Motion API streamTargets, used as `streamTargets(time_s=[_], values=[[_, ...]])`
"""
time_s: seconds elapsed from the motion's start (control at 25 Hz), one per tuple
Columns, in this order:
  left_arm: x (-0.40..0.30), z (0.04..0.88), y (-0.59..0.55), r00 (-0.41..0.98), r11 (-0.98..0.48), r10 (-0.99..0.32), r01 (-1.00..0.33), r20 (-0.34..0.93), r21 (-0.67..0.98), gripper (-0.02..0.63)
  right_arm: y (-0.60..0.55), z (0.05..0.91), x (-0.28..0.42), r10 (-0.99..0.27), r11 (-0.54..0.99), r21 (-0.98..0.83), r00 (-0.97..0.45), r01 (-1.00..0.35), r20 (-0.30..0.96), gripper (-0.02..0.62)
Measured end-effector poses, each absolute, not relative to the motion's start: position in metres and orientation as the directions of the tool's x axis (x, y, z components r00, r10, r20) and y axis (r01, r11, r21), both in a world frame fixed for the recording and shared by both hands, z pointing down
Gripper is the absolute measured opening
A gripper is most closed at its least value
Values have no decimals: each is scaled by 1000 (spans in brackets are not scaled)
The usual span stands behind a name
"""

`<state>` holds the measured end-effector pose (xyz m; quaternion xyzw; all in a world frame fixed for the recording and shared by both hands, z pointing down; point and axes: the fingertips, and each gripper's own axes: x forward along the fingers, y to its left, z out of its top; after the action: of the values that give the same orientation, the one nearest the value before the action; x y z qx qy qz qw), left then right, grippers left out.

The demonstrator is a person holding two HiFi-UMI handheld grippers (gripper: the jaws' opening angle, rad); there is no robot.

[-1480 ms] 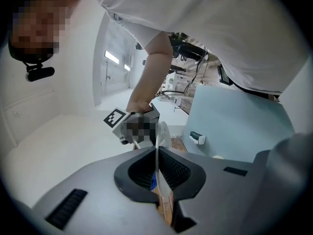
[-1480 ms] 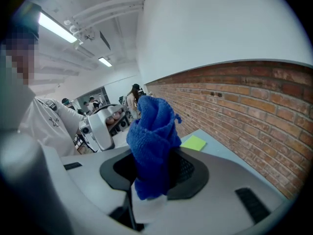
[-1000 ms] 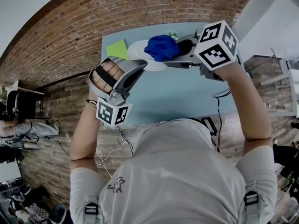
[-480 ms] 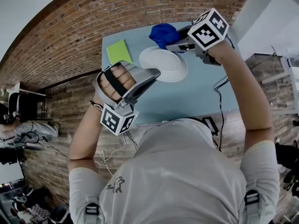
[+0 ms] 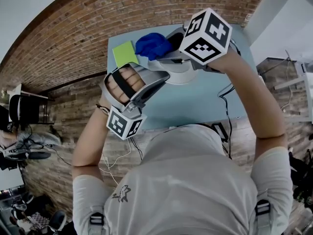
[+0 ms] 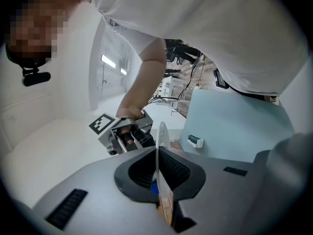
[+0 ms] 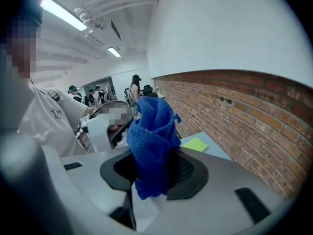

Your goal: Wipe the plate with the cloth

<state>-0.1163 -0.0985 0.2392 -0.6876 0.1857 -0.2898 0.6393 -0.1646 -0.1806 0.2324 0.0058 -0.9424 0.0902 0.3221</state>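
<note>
The white plate point(image 5: 182, 74) is held above the light-blue table point(image 5: 195, 104), and my left gripper point(image 5: 164, 76) is shut on its near-left rim. In the left gripper view the plate point(image 6: 160, 140) stands edge-on between the jaws of my left gripper point(image 6: 159, 180). My right gripper point(image 5: 166, 49) is shut on a bunched blue cloth point(image 5: 152, 45) at the plate's far-left part and hides most of the plate. In the right gripper view the cloth point(image 7: 152, 136) fills the jaws of my right gripper point(image 7: 154, 177).
A yellow-green pad point(image 5: 125, 53) lies on the table's far-left corner, also seen as the pad point(image 7: 195, 144) by the brick wall point(image 7: 234, 111). A small white object point(image 6: 195, 141) lies on the table. The person's body covers the table's near edge.
The right gripper carried the blue cloth from the plate's middle to its far edge, then leftward across it. The left gripper and plate shifted slightly nearer and to the right.
</note>
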Motion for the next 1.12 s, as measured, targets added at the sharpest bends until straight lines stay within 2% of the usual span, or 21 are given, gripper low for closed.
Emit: streamTargets(time_s=[0.36,0.68,0.8,1.12], values=[[-163,227,-127,673,-133,-731,28,117,-991,17,-128,211,-146,88,989,-148,-828,6,554,143],[-156,220,-112,702,-121,-704,29,106,-992,17,-194,246,-93,-40,959,-200,-796,-200,605,143],[-139,220,-96,740,-106,-664,50,108,-993,18,-215,258,-89,-46,941,-239,-788,-241,614,143],[-116,215,-80,781,-80,-614,79,112,-994,18,-196,225,-137,26,971,-203,-793,-124,609,143]])
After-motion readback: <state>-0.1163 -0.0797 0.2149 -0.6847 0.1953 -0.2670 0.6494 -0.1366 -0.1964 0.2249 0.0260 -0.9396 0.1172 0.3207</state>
